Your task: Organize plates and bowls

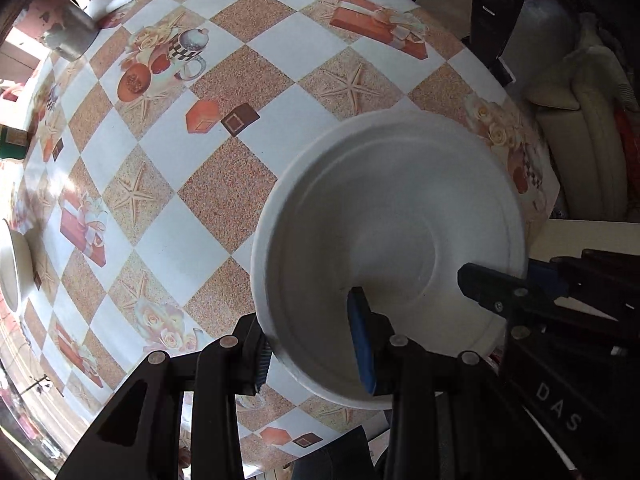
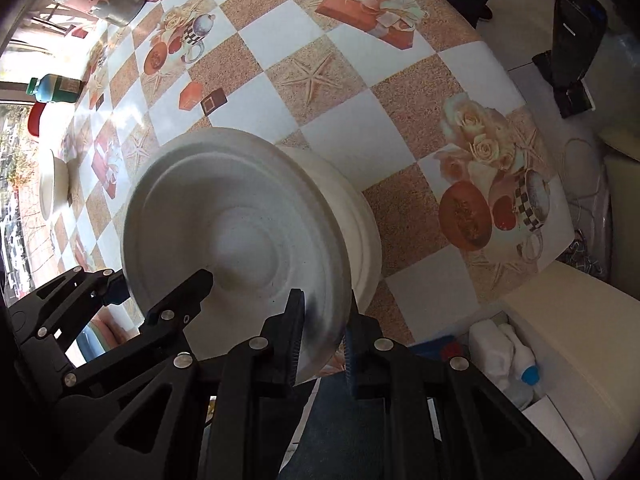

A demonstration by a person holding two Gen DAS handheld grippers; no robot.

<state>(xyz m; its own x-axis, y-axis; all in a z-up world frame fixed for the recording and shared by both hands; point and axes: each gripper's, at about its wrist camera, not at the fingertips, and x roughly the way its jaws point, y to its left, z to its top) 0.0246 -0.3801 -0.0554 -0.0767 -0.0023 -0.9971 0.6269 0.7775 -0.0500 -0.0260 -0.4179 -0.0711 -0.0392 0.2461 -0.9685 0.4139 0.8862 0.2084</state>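
Left gripper [image 1: 316, 344]: black two-finger tongs, blue pads, pinching the near rim of a round white moulded-fibre plate [image 1: 392, 248], one finger inside the dish, one outside. Right gripper [image 2: 322, 340]: same build, clamped on the opposite rim of the same plate [image 2: 236, 236]. Plate: held tilted between both tongs above a checked, picture-printed tablecloth [image 1: 224, 192]. A second white dish [image 2: 360, 216] sits directly behind and beneath it; likely stacking target, nearer the right gripper. Another pale dish [image 1: 14, 264] lies well apart at the far left edge.
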